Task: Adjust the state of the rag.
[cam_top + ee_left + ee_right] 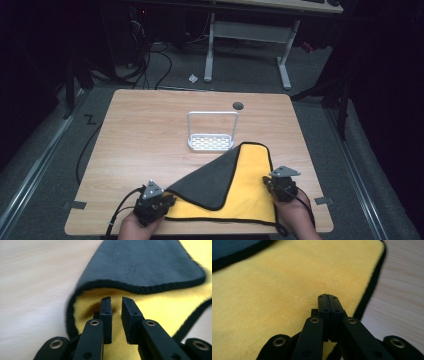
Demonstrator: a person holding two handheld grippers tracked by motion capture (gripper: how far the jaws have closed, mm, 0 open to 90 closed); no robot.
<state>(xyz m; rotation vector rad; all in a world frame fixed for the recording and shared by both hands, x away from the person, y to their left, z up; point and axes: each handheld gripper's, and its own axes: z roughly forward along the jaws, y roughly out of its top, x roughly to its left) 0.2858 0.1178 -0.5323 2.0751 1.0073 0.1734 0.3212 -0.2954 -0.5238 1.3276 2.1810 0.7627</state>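
A cloth, yellow (245, 197) on one face and dark grey on the other, lies at the table's near edge. Its left part is folded over, so a grey flap (212, 180) covers the yellow. My left gripper (169, 200) rests at the cloth's near left corner. In the left gripper view its jaws (116, 300) stand a narrow gap apart over the yellow pile (155, 307), just below the grey flap's hem (140, 287), with nothing pinched. My right gripper (270, 182) sits at the cloth's right edge. Its jaws (326, 296) are pressed together above the yellow surface (274, 290), beside the black hem (372, 287).
A white wire rack (211, 142) with a tall handle stands mid-table, just beyond the cloth's far corner. A dark round hole (238, 105) marks the wooden table (145, 130) near its far edge. A white desk frame (247, 32) and cables lie on the floor behind.
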